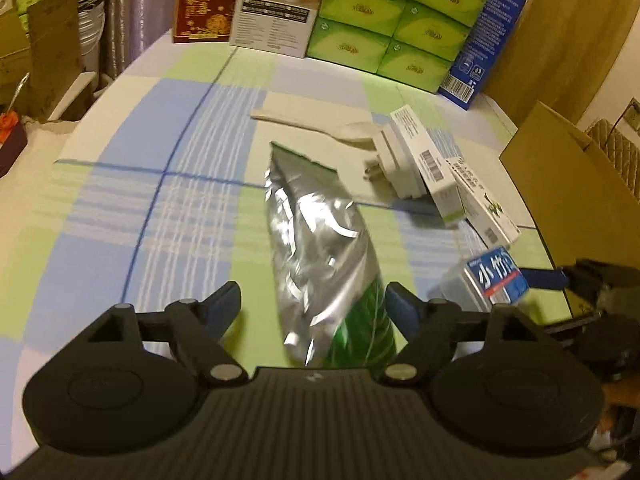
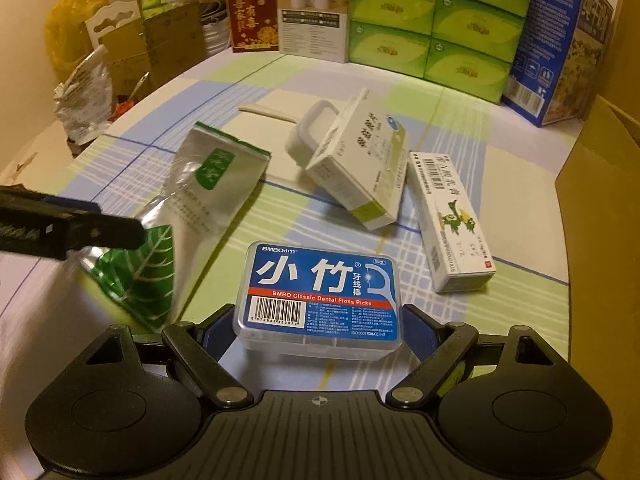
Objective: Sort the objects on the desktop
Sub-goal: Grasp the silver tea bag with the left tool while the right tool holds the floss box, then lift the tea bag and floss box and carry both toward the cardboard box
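Note:
A silver and green foil pouch (image 1: 320, 248) lies on the checked tablecloth, its green end between the fingers of my left gripper (image 1: 314, 308), which is open around it. In the right wrist view the pouch (image 2: 192, 208) lies at the left, with the left gripper's finger (image 2: 100, 232) over its green end. My right gripper (image 2: 318, 324) has its fingers on both sides of a blue dental floss pick box (image 2: 320, 292), which also shows in the left wrist view (image 1: 488, 276). I cannot tell whether the box is lifted.
A white plug adapter (image 2: 312, 132), two white cartons (image 2: 360, 168) (image 2: 452, 220) and a white spoon (image 1: 312, 124) lie further back. Green tissue packs (image 2: 436, 20), a blue box (image 2: 548, 40) and other boxes stand along the far edge. A cardboard box (image 1: 568, 184) stands at the right.

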Demonstrator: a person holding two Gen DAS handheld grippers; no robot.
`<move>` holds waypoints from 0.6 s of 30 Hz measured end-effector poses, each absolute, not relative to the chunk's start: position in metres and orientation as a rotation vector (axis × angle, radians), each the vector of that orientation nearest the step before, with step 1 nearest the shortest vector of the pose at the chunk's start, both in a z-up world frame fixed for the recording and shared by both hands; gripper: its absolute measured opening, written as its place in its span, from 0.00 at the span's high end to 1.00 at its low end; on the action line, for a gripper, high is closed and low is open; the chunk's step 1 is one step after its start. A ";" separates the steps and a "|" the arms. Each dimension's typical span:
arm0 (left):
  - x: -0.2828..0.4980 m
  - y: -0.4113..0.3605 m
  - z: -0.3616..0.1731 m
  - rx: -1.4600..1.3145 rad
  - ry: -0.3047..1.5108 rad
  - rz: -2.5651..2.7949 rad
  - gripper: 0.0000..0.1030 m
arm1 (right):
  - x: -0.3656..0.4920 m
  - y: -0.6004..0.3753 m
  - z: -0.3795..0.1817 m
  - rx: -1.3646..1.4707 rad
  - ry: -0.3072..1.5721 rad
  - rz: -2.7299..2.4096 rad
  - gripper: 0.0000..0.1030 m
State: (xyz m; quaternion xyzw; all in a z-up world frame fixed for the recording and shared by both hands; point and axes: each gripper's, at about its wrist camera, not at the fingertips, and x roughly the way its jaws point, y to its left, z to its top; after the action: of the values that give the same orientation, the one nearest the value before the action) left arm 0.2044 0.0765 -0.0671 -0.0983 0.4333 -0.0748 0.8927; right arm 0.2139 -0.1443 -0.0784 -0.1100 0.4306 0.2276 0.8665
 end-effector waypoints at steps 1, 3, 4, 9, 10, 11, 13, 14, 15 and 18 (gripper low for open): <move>0.211 0.073 -0.068 -0.198 0.914 -0.155 0.27 | 0.216 -0.145 -0.079 -0.232 0.902 0.470 0.19; 0.222 0.067 -0.073 -0.187 0.936 -0.157 0.27 | 0.221 -0.148 -0.079 -0.236 0.905 0.461 0.19; 0.228 0.064 -0.075 -0.183 0.947 -0.152 0.27 | 0.222 -0.149 -0.079 -0.236 0.909 0.456 0.19; 0.252 0.056 -0.087 -0.171 0.982 -0.139 0.27 | 0.228 -0.153 -0.080 -0.237 0.918 0.445 0.19; 0.256 0.054 -0.089 -0.164 0.986 -0.139 0.27 | 0.229 -0.153 -0.081 -0.239 0.918 0.445 0.19; 0.259 0.052 -0.091 -0.154 0.989 -0.139 0.27 | 0.229 -0.153 -0.081 -0.242 0.917 0.446 0.19; 0.264 0.047 -0.093 -0.121 0.997 -0.137 0.27 | 0.230 -0.153 -0.081 -0.244 0.918 0.447 0.19; 0.266 0.043 -0.094 -0.098 0.996 -0.138 0.27 | 0.231 -0.153 -0.081 -0.242 0.917 0.446 0.19; 0.268 0.040 -0.095 -0.069 0.998 -0.140 0.27 | 0.231 -0.154 -0.082 -0.241 0.918 0.445 0.19; 0.267 0.034 -0.094 -0.013 0.998 -0.151 0.37 | 0.231 -0.155 -0.083 -0.232 0.926 0.442 0.19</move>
State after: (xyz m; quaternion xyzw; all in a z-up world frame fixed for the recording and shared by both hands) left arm 0.2668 0.0340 -0.0942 -0.0062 0.4781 -0.0725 0.8753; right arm 0.2311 -0.1554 -0.0827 -0.1109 0.4421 0.2109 0.8647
